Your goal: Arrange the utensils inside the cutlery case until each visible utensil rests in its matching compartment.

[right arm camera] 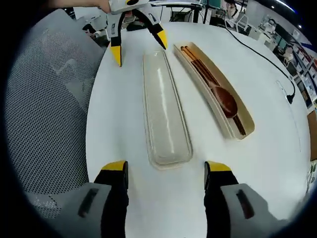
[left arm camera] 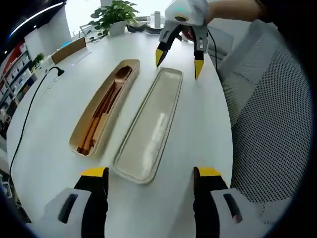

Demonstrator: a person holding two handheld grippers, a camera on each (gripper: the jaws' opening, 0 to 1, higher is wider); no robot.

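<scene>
Bright, even daylight; glare on the white table (left arm camera: 59,114); fisheye-warped edges.

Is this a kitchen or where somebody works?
Probably an office or meeting room: a big white table, a grey mesh chair, a potted plant and shelves along the wall.

We look down on the white tabletop (left arm camera: 59,124) from two opposite ends. From the left gripper view we face along the cutlery case (left arm camera: 104,106) and its lid (left arm camera: 151,129) toward the right tool (left arm camera: 177,62). The right gripper view faces back toward the left tool (right arm camera: 139,49). Both views sit close above and share case (right arm camera: 218,89), lid (right arm camera: 166,109) and tabletop (right arm camera: 267,99).
</scene>
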